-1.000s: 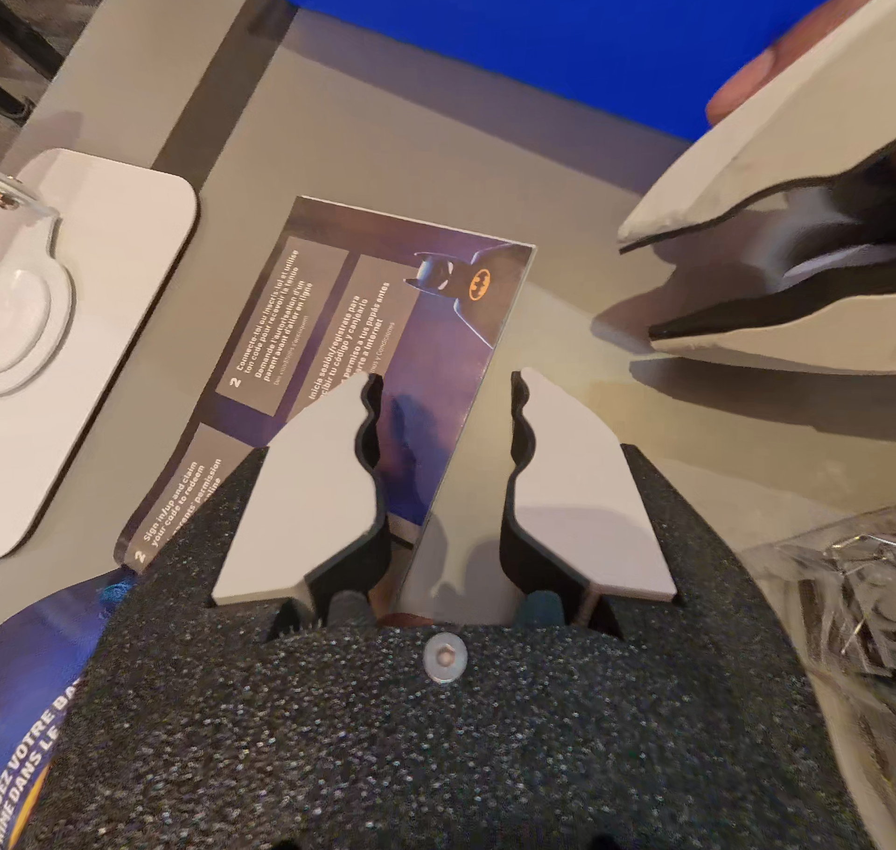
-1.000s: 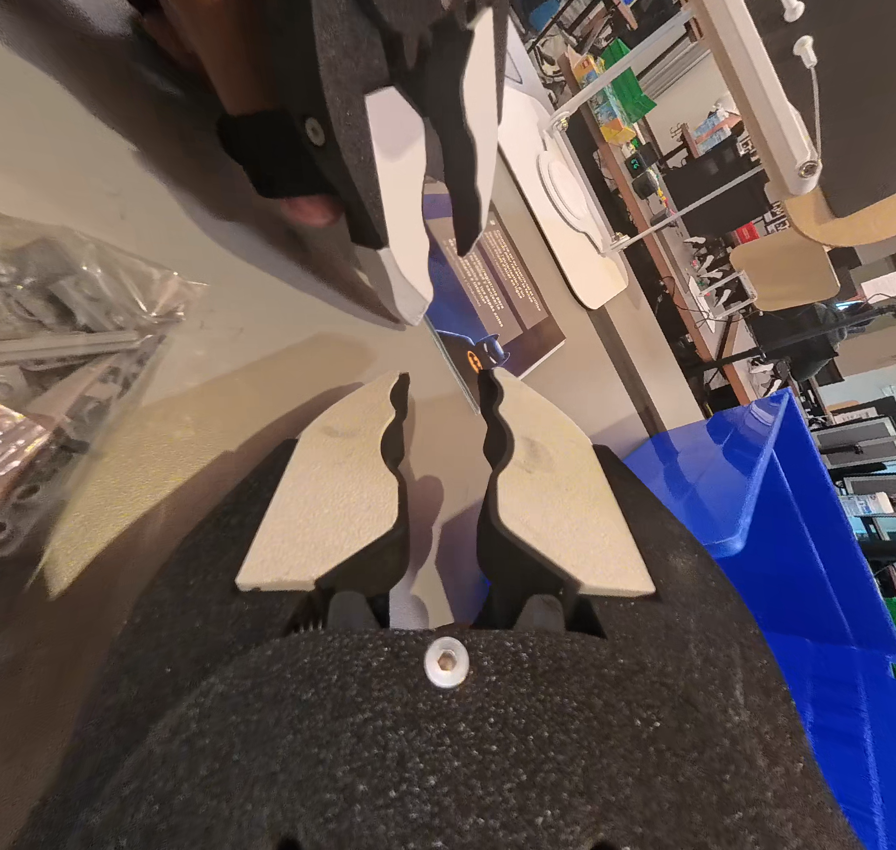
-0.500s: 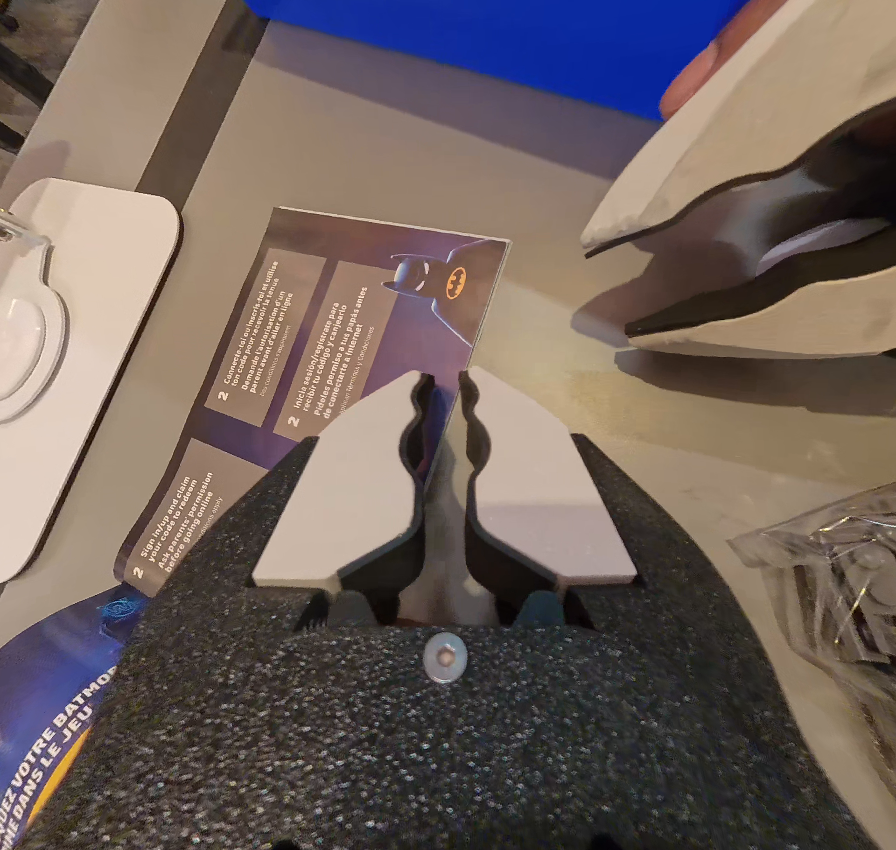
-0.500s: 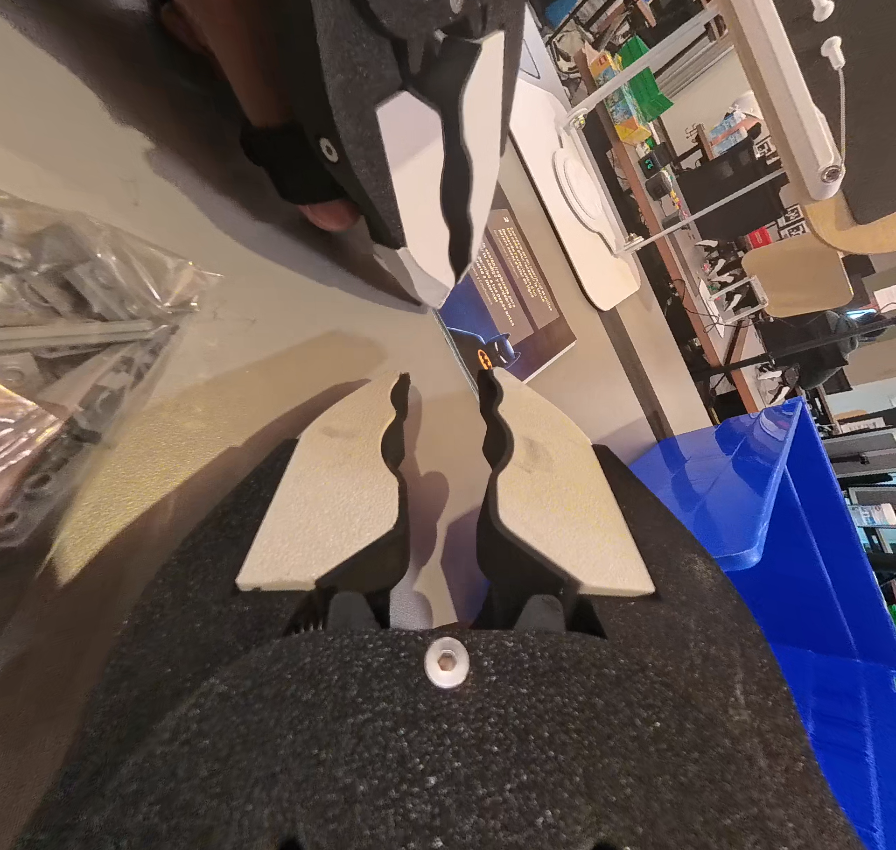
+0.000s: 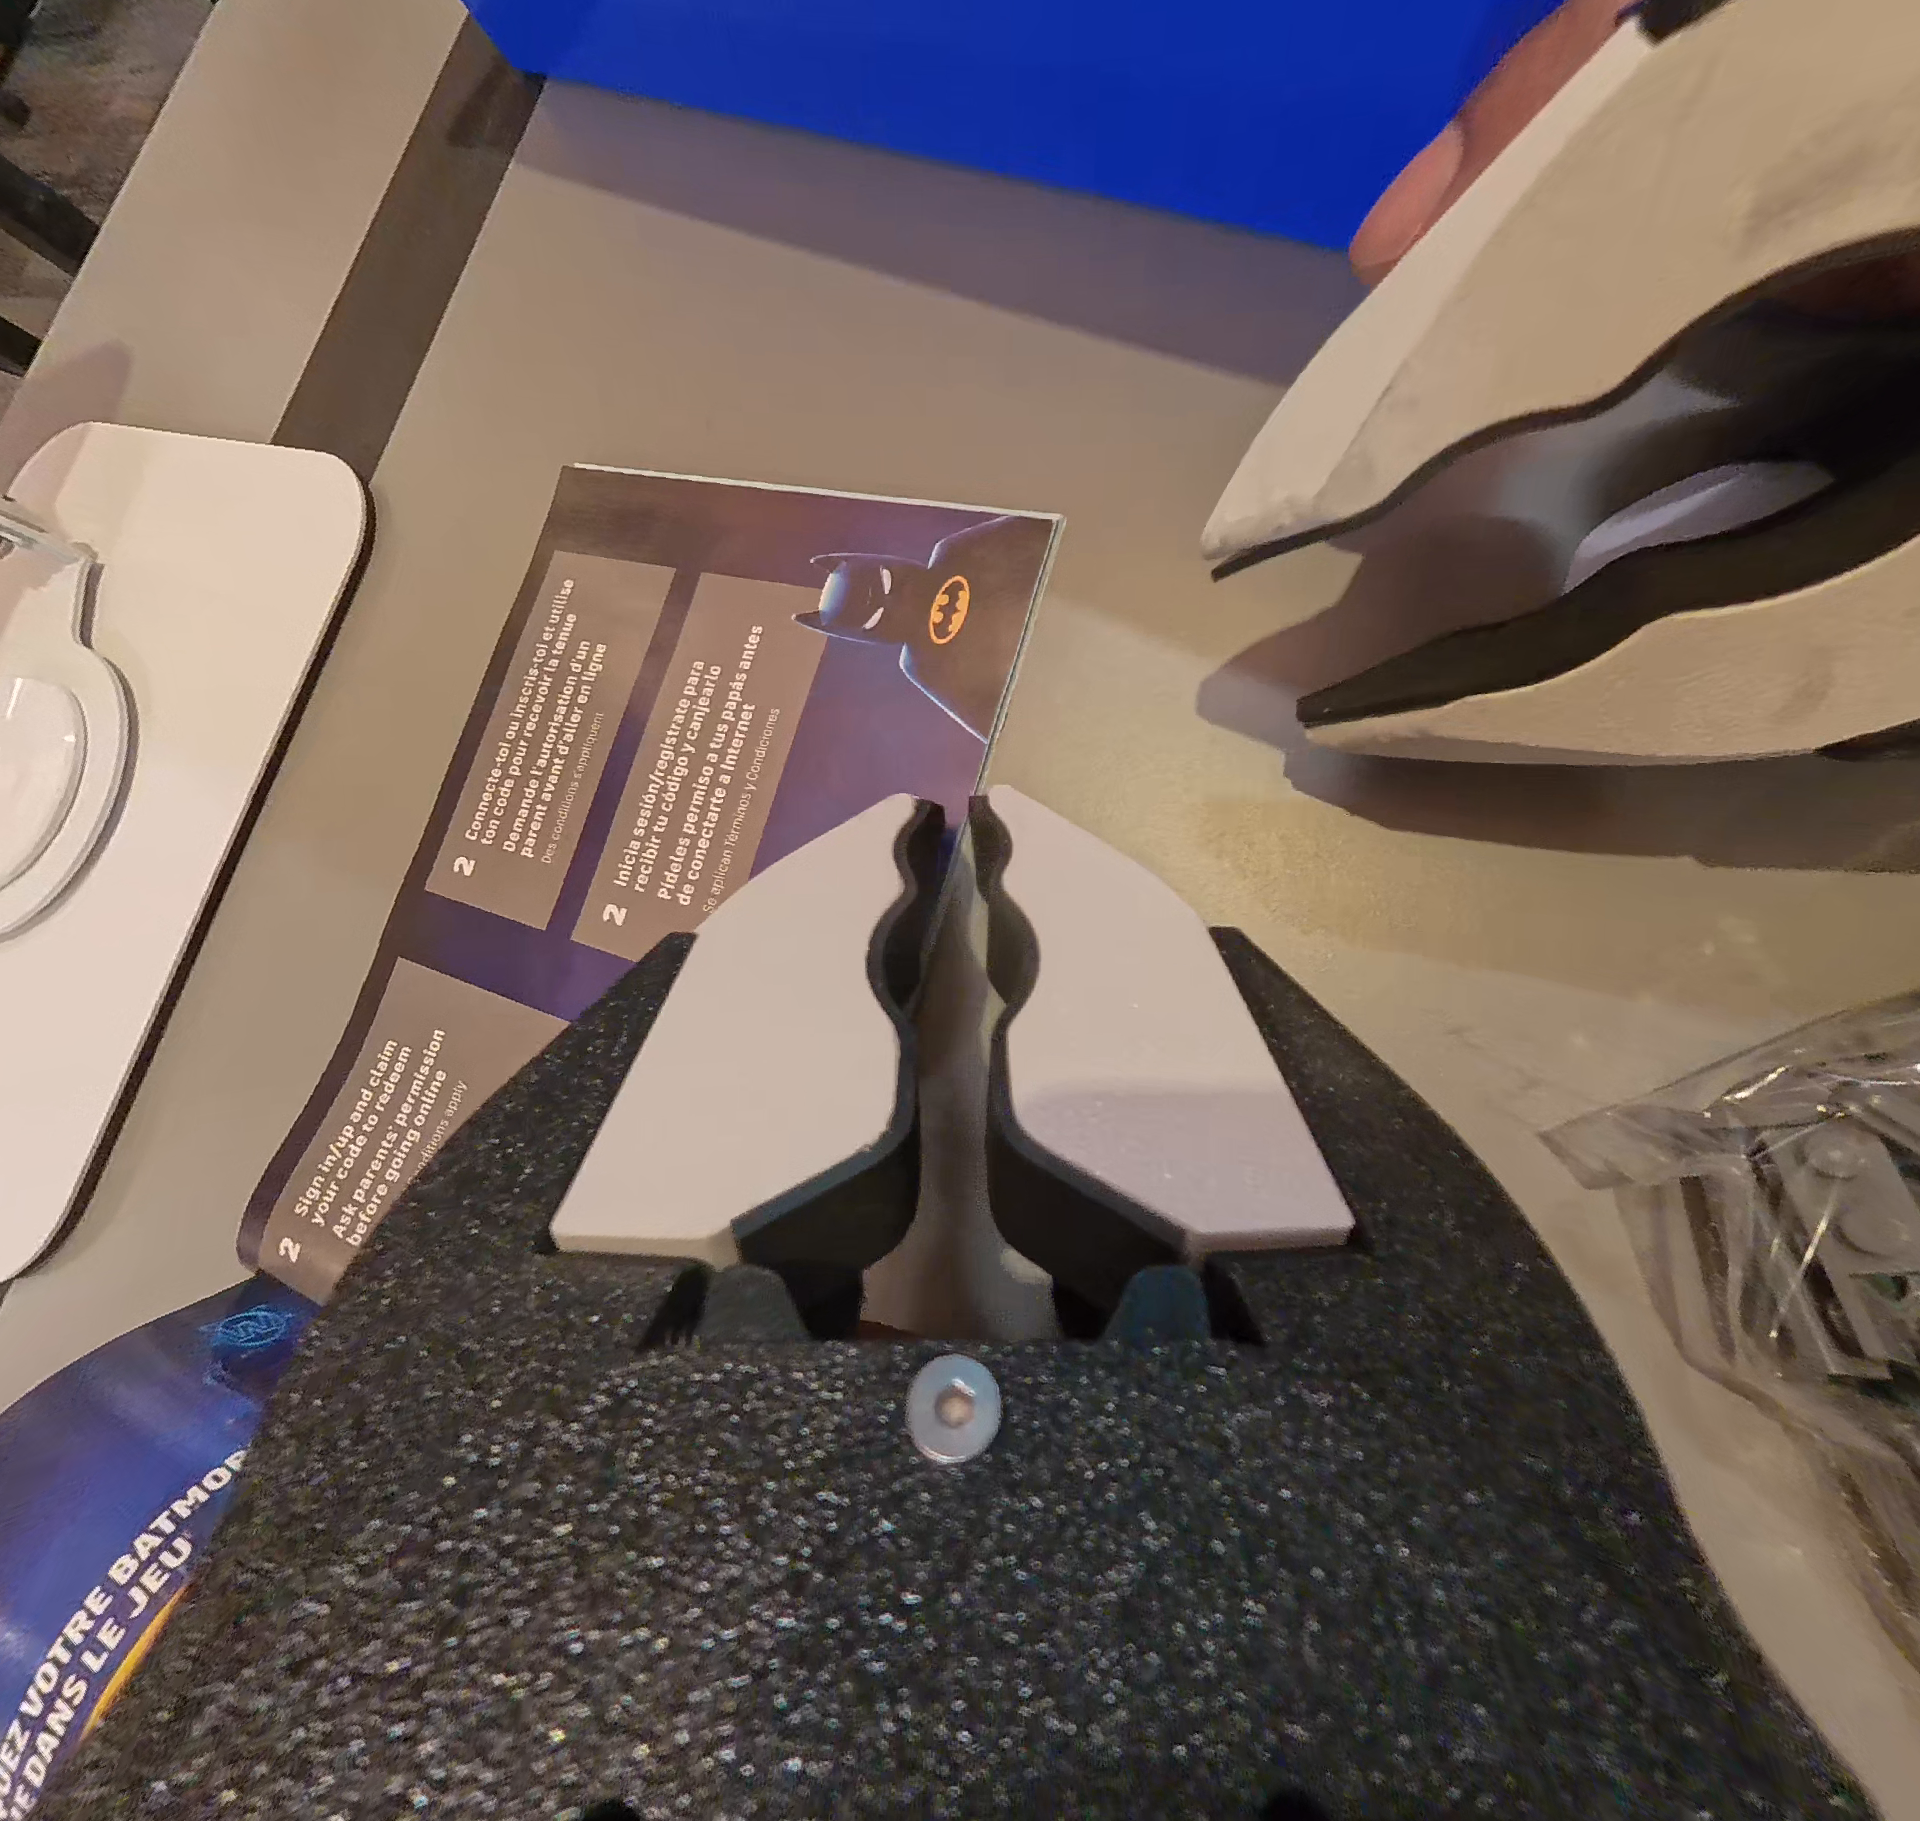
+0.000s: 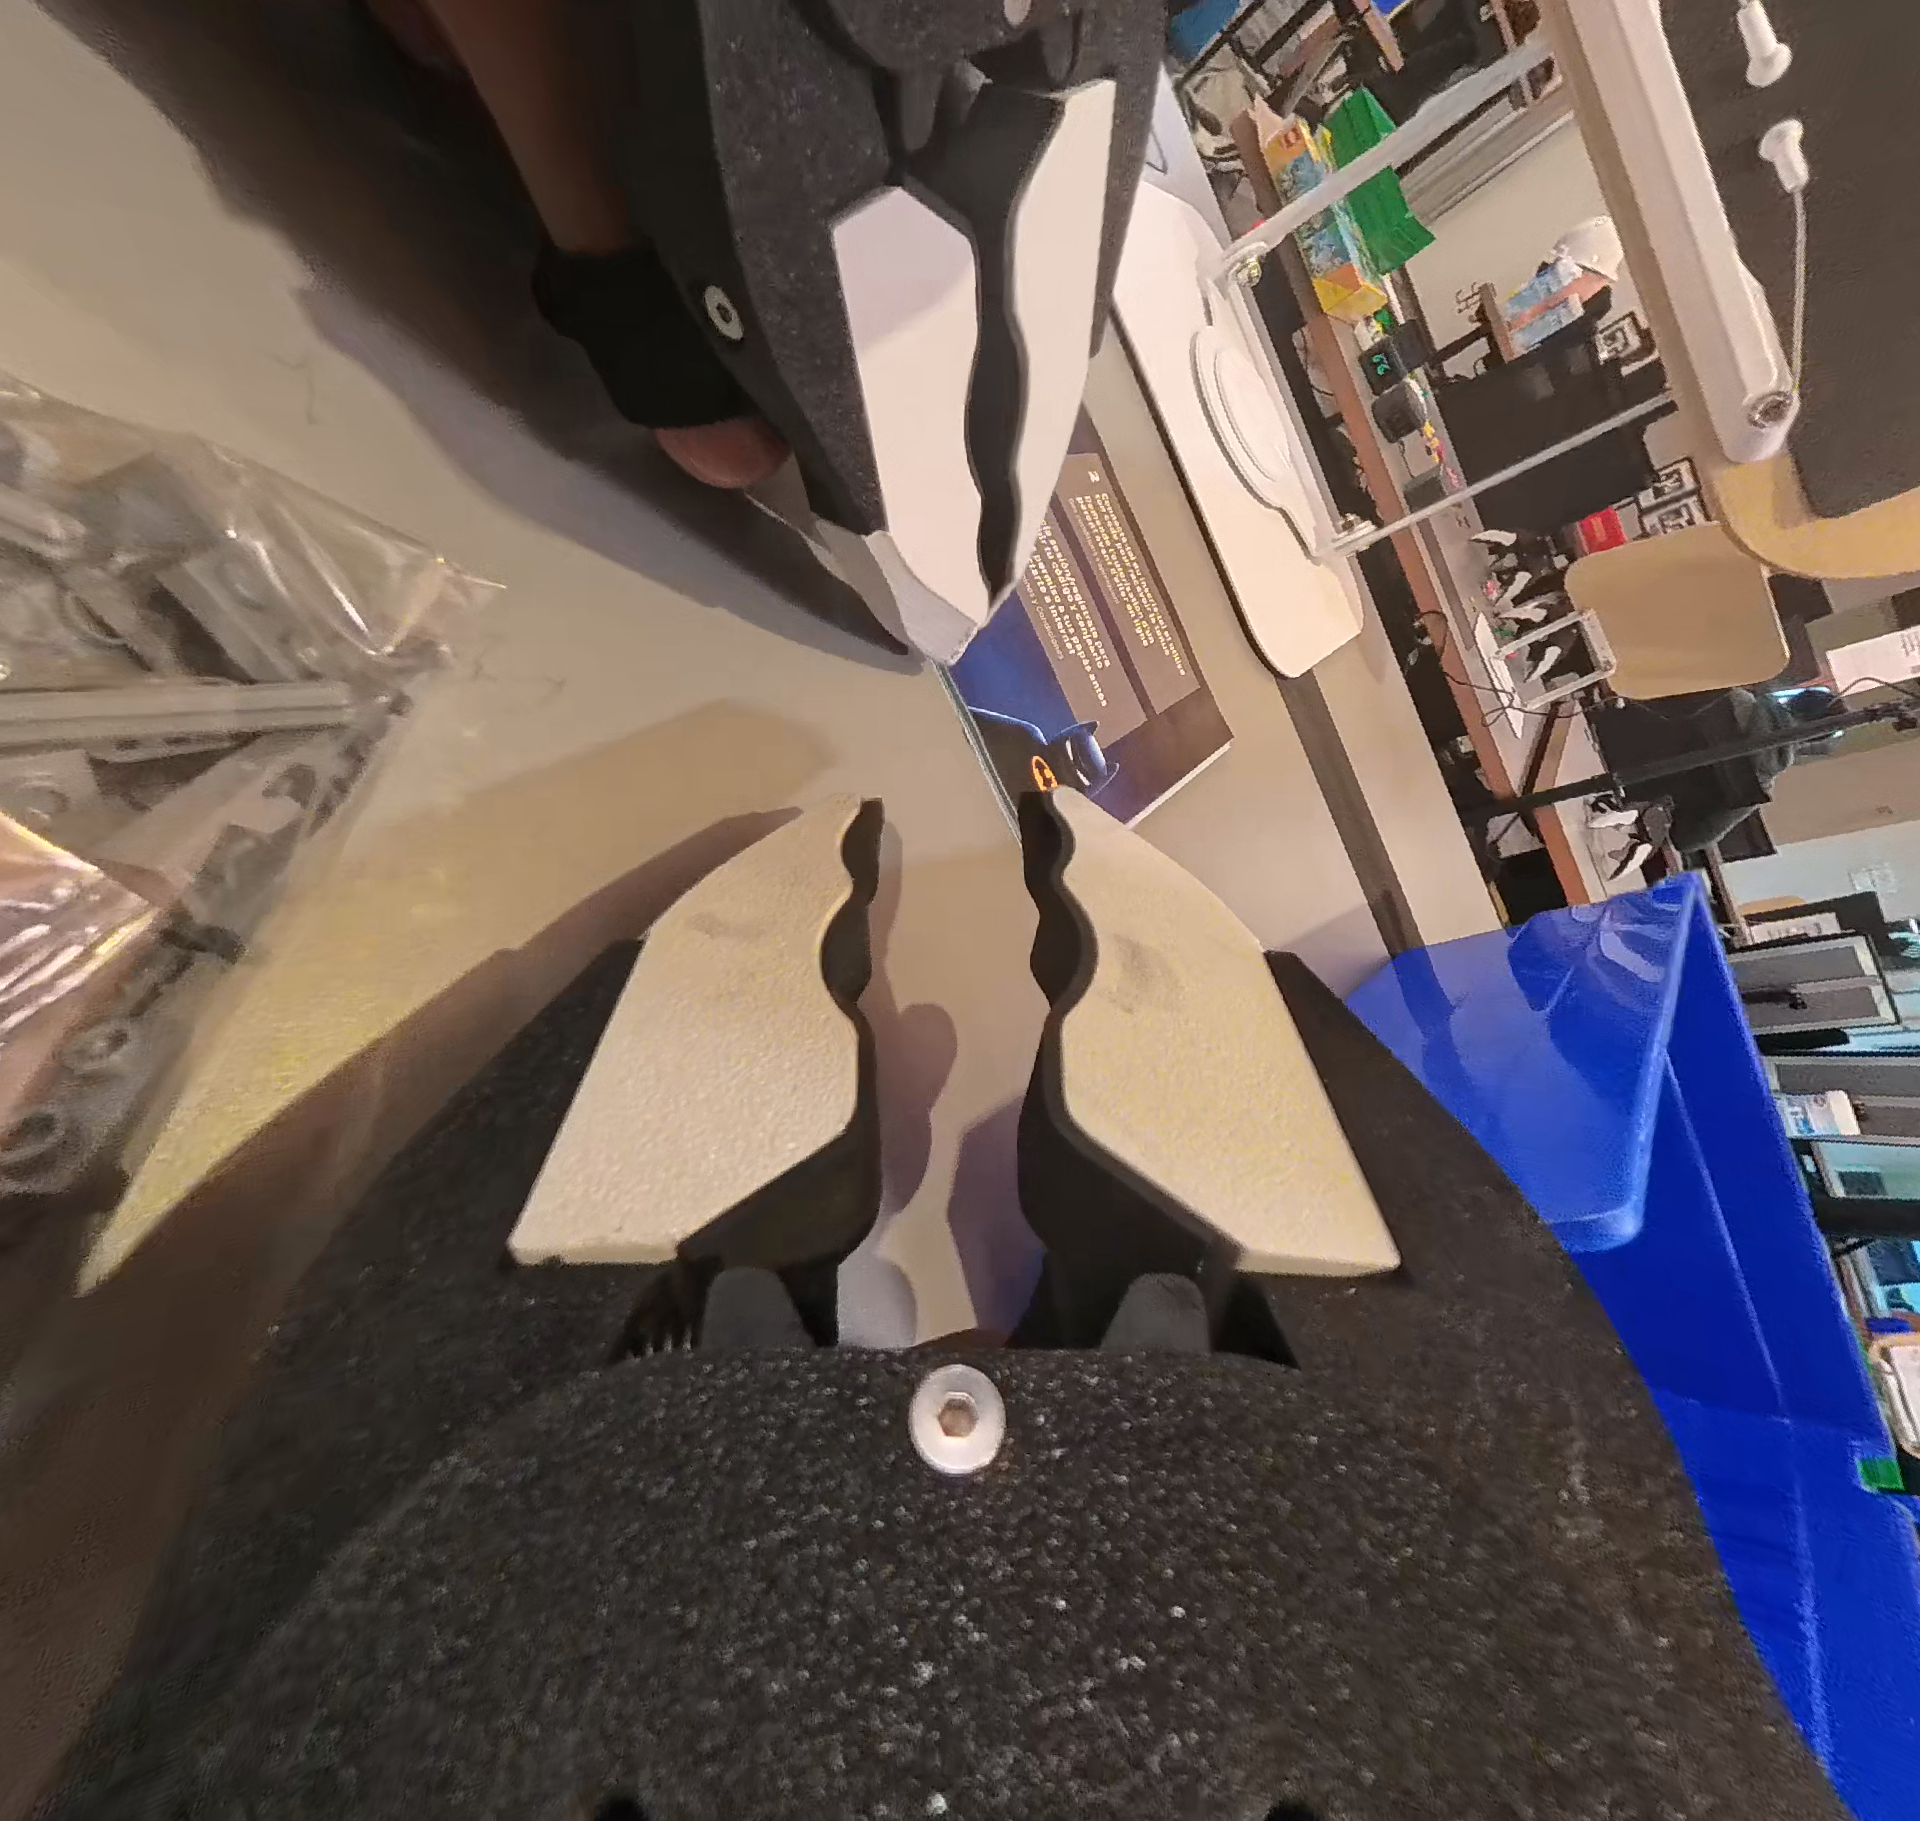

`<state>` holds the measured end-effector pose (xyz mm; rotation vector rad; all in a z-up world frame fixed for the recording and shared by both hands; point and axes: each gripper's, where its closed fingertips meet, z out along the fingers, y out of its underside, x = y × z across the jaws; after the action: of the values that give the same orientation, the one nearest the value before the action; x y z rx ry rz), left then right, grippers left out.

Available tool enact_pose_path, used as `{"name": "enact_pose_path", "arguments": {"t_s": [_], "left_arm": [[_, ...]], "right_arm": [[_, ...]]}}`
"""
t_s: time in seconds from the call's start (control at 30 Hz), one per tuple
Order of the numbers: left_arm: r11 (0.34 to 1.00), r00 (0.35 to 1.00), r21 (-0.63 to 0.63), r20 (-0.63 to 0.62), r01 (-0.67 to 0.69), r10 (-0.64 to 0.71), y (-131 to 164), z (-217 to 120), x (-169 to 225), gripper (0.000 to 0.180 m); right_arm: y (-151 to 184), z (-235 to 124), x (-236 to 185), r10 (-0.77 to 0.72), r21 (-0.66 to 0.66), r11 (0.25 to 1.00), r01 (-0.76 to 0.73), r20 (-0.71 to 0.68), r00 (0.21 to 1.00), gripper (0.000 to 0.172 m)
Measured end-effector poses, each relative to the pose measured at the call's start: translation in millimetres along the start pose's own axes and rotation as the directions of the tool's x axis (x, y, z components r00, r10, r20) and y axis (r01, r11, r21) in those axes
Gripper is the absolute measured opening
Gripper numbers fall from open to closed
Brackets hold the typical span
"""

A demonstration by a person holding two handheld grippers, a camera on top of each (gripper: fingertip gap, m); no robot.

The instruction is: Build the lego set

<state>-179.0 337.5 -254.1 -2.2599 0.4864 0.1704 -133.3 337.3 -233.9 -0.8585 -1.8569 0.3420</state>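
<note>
Item 1. Left gripper (image 5: 964,807): black speckled body, pale grey fingers (image 5: 810,1023) drawn nearly together on the long right-hand edge of a printed booklet (image 5: 727,732). The paper edge runs straight up the narrow slot between the wavy black pads; the pinch looks like a light one, with a sliver of gap showing on the left pad's side at the tip.

Item 2. Booklet: thin, glossy, dark purple, with text panels and a cartoon caped figure. It lies flat on the grey table (image 5: 831,337), its gripped edge slightly lifted. Judged handling: very light, limp across its width, slick on the cover, easily creased. The edge or a corner is the only place to take hold of it while it lies flat.

Item 3. Right gripper (image 6: 951,815): cream, scuffed fingers (image 6: 727,1033) standing apart with nothing but table between them. The right-hand tip sits just beside the booklet's near corner; whether it touches cannot be told.

Item 4. Clear plastic bag of grey parts (image 5: 1787,1241): on the table, to the right of the left gripper, well apart from the booklet.

Item 5. Blue bin (image 5: 935,36): beyond the booklet, at the table's far side.

Item 6. White board with rounded corners (image 5: 208,732), carrying a clear plastic fixture: left of the booklet, near but apart.
</note>
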Motion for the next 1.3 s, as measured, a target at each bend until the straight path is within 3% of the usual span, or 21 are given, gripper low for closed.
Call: {"name": "enact_pose_path", "arguments": {"t_s": [0.3, 0.5, 0.6, 0.67, 0.77, 1.0, 1.3], "left_arm": [[0.996, 1.000, -0.090, -0.013, 0.019, -0.020, -5, 2, -3, 0.038], [0.993, 0.999, -0.111, -0.025, 0.042, -0.045, -31, -10, -26, 0.051], [0.983, 0.996, -0.175, -0.054, 0.055, -0.065, -36, -2, -35, 0.067], [0.984, 0.992, -0.155, -0.070, 0.091, -0.103, -47, 8, -43, 0.073], [0.975, 0.981, -0.131, -0.060, 0.177, -0.186, -56, 25, -62, 0.076], [0.956, 0.963, -0.151, -0.053, 0.253, -0.263, -44, 63, -85, 0.078], [0.950, 0.955, -0.173, -0.102, 0.260, -0.280, -30, 67, -80, 0.076]], "right_arm": [[-5, 13, 7, -0.025, 0.007, 1.000, 0.025, -0.029, 0.999, 0.027], [-7, 7, 7, -0.010, 0.048, 0.999, 0.011, -0.024, 1.000, 0.027], [-9, 5, 4, -0.034, 0.062, 0.997, 0.035, -0.024, 0.999, 0.027], [-9, 4, 3, -0.042, 0.065, 0.997, 0.044, -0.028, 0.999, 0.027], [-9, 3, 4, -0.037, 0.073, 0.997, 0.040, -0.031, 0.999, 0.027], [-11, 1, 3, -0.040, 0.092, 0.995, 0.043, -0.026, 0.999, 0.027], [-11, 1, 1, -0.057, 0.093, 0.994, 0.059, -0.021, 0.998, 0.027]]}}
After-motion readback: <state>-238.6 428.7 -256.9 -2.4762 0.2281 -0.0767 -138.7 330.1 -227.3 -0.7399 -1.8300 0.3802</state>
